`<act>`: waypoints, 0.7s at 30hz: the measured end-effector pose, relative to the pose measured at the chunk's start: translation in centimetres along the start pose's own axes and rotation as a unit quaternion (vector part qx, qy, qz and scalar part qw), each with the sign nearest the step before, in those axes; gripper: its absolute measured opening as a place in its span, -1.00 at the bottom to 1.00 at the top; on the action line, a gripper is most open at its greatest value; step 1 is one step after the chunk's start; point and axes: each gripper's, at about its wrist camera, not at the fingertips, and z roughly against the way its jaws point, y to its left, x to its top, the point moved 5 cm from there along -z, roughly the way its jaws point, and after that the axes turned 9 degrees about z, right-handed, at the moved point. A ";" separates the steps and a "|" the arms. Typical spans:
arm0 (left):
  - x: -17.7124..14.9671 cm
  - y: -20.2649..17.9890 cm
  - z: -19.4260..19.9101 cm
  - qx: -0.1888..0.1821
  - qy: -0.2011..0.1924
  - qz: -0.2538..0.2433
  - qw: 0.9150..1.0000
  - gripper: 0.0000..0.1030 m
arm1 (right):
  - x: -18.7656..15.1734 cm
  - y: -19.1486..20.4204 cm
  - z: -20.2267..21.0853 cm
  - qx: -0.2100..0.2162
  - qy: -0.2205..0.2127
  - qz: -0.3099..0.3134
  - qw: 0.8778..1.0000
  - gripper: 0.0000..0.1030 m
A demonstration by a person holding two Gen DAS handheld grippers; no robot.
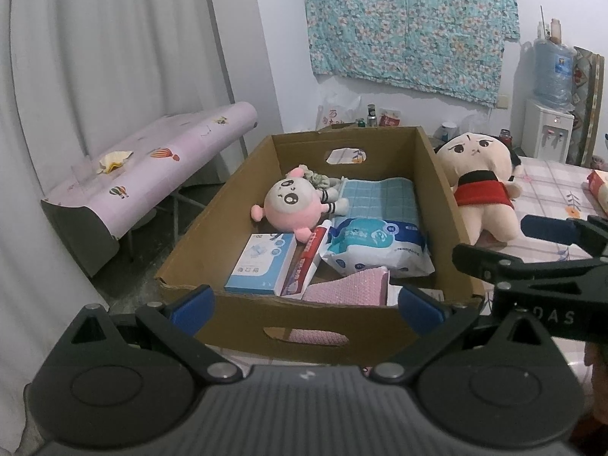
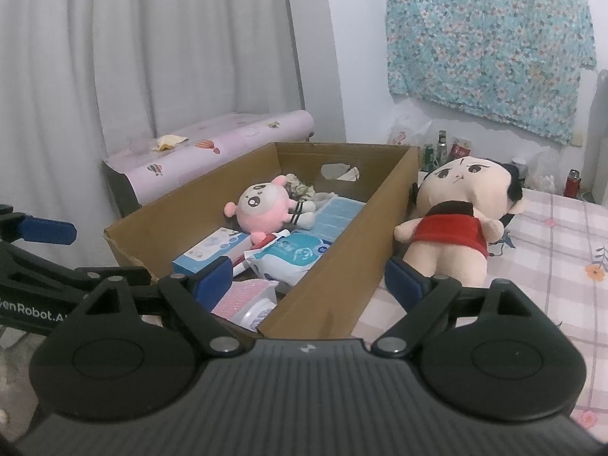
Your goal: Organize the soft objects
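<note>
- Brown cardboard box (image 1: 243, 315) fills the middle of both views, open at the top, with a hand slot cut in its near wall and another in its far wall.
- Inside it, toward the back, a pink and white plush toy (image 1: 290, 201) lies on its side, just beside a blue quilted pad (image 1: 380, 199).
- In front of those lie a white and blue soft pack (image 1: 374, 245), a light blue carton (image 1: 260, 266), a red and white tube box (image 1: 304, 266) and a pink cloth (image 1: 349, 288).
- A big-headed doll (image 2: 456, 220) in a red top lies outside the box, against its right wall, on the pink checked sheet (image 2: 562, 266) at the right of the frame.
- The left gripper (image 1: 306, 306) sits low in its own view, its blue-tipped fingers spread wide apart, empty, in front of the near box wall.
- The right gripper (image 2: 309, 279) also has its fingers wide apart and empty; one tip lies over the box, the other over the doll's legs.
- A lilac board with balloon prints (image 1: 152, 167) stands at the left, before a white curtain (image 1: 95, 57).
- A floral cloth (image 1: 410, 22) hangs on the wall at the upper right.
</note>
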 end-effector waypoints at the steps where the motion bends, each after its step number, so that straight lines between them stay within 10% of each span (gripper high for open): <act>1: 0.0 0.0 0.0 0.000 0.000 0.000 1.000 1.00 | 0.0 0.0 0.0 0.001 0.000 -0.001 1.000 0.69; 21: 0.1 0.1 0.0 0.001 -0.002 0.005 1.000 1.00 | -0.1 -0.1 -0.2 0.008 0.005 -0.002 1.000 0.74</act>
